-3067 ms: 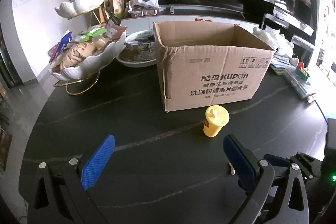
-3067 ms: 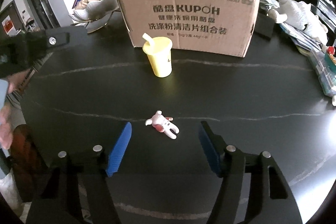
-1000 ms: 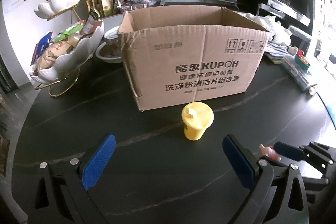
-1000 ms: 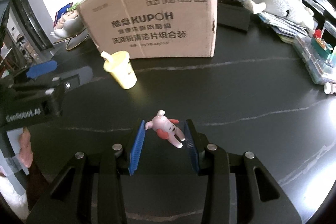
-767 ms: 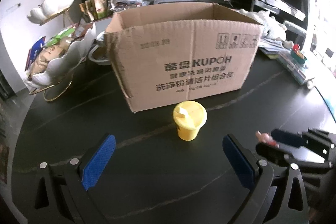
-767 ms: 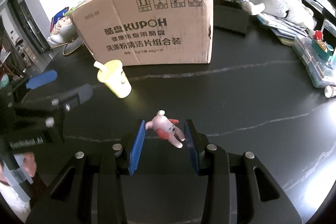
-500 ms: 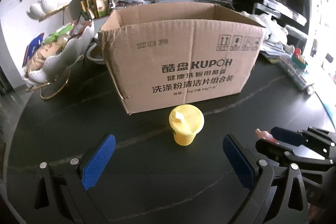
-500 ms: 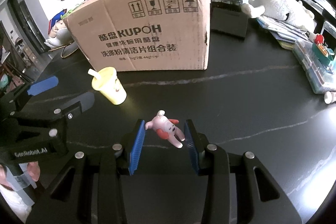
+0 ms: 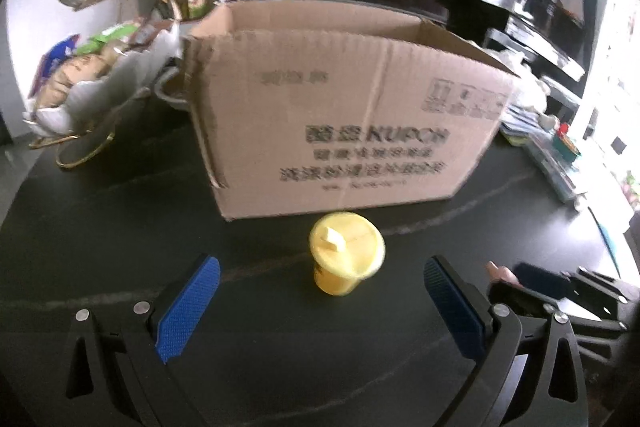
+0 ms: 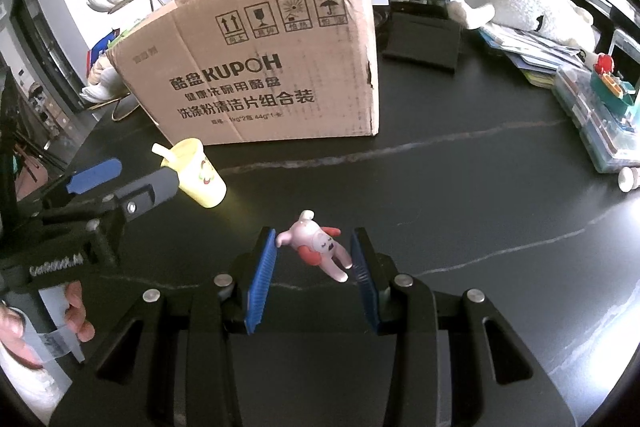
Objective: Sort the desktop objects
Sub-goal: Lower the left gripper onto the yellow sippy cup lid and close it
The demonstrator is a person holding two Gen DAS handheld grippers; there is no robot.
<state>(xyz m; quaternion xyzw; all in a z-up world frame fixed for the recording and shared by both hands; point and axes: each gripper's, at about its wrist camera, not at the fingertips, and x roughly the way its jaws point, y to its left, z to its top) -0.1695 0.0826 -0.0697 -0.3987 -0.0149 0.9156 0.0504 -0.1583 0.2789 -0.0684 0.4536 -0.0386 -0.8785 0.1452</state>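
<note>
A small pink rabbit figure (image 10: 316, 247) hangs above the black table, with my right gripper (image 10: 314, 251) shut on it. From the left wrist view the same figure (image 9: 500, 271) pokes out of that gripper at the right edge. A yellow lidded cup (image 9: 345, 258) stands on the table in front of the cardboard box (image 9: 344, 115), and my left gripper (image 9: 320, 281) is open with its blue pads on either side of the cup, short of it. In the right wrist view the cup (image 10: 198, 173) sits just beyond the left gripper's fingertips (image 10: 96, 171). The box (image 10: 264, 75) is open at the top.
A white shell-shaped snack stand (image 9: 92, 83) stands left of the box. A plush toy (image 10: 524, 3), papers, a black case (image 10: 424, 43) and clear plastic boxes (image 10: 600, 115) crowd the right side. A hand (image 10: 60, 323) holds the left gripper's handle.
The left gripper has come closer to the yellow cup, which now lies nearer between its open pads. The right gripper has carried the rabbit figure along, staying shut on it.
</note>
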